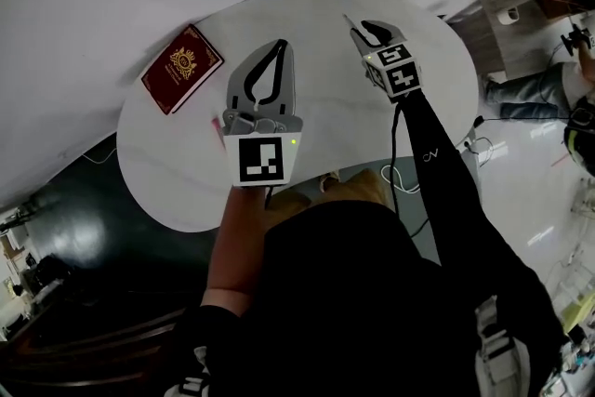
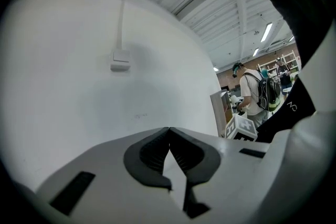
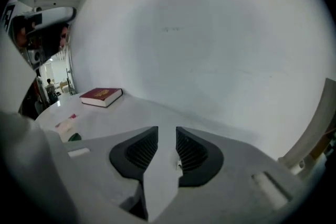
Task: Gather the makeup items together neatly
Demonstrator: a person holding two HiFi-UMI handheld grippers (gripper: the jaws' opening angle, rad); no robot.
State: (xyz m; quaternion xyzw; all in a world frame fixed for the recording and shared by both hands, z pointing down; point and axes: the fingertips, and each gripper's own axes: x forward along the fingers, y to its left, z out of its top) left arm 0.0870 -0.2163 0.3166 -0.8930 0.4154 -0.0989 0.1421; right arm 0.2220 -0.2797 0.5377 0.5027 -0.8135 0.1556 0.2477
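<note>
Our left tongs (image 2: 168, 129) are clenched on nothing and our right tongs (image 3: 167, 134) are released and empty. We judge the gathering barely begun. Next we must reach the small items (image 3: 67, 124) on the bench (image 1: 186, 172).

Holds left gripper (image 1: 279, 45) about level, jaws closed tip to tip, empty. Points right gripper (image 1: 357, 23) downward from outstretched right arm (image 1: 446, 181), jaws slightly parted, nothing between.

A book (image 1: 182, 68) lies on the desk's (image 1: 167, 172) far left. Small items (image 3: 66, 126) lie nearer, by the left tool (image 1: 281, 43), with the right tool (image 1: 358, 25) farther right.
</note>
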